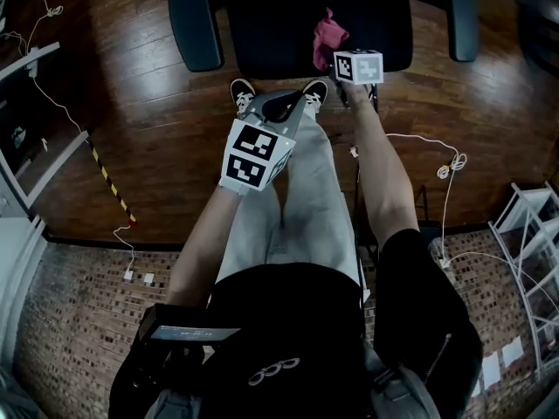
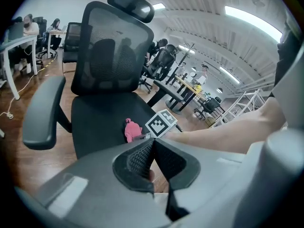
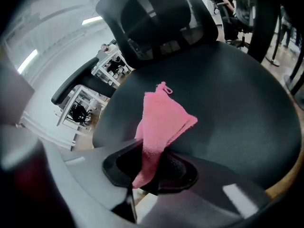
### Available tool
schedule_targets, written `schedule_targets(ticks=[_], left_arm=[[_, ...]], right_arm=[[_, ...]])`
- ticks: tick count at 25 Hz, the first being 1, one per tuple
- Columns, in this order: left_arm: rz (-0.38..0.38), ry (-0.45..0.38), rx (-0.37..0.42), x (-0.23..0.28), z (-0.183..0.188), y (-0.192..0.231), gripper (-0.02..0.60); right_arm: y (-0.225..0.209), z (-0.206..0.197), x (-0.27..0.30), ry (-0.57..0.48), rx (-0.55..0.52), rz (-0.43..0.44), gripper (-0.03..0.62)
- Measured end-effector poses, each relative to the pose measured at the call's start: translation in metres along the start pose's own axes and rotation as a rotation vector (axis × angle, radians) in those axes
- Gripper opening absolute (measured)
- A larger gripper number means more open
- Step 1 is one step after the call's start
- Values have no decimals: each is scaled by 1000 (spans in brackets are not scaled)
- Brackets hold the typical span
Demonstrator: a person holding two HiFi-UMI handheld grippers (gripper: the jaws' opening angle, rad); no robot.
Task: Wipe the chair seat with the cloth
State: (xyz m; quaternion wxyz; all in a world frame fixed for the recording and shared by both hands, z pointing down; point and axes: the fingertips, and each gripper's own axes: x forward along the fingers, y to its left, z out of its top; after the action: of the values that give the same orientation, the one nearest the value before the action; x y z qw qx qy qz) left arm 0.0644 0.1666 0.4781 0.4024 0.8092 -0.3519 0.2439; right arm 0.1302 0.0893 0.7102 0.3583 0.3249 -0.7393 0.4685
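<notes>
A black office chair's seat (image 1: 288, 33) fills the top of the head view. A pink cloth (image 1: 327, 35) lies on its front right part, pinched by my right gripper (image 1: 342, 58), which is shut on it. In the right gripper view the cloth (image 3: 161, 122) spreads forward from the jaws onto the seat (image 3: 237, 108). My left gripper (image 1: 278, 110) hovers short of the seat, over the shoes, jaws shut with nothing between them. From the left gripper view the cloth (image 2: 131, 129) shows beside the right gripper's marker cube (image 2: 161, 123), on the seat (image 2: 99, 118).
Armrests (image 1: 194, 20) flank the seat on both sides. The mesh backrest (image 2: 114, 56) rises behind it. White cables (image 1: 445, 168) lie on the wood floor at right, a white rack (image 1: 533, 225) stands at far right. Other chairs and desks (image 2: 190, 87) stand beyond.
</notes>
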Motion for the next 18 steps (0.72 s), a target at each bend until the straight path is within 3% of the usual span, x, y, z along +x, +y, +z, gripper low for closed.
schedule_targets(ticks=[6, 10, 16, 18], left_arm=[[-18, 13, 7, 35, 7, -28, -6], [-5, -17, 8, 52, 24, -38, -6], [-7, -16, 14, 53, 31, -44, -6], [-5, -22, 11, 53, 33, -45, -6]], right_arm=[[-68, -13, -45, -20, 8, -82, 67], [-111, 1, -75, -43, -28, -146, 66], [-151, -1, -116, -89, 36, -226, 67], [-168, -2, -130, -98, 44, -297, 67]])
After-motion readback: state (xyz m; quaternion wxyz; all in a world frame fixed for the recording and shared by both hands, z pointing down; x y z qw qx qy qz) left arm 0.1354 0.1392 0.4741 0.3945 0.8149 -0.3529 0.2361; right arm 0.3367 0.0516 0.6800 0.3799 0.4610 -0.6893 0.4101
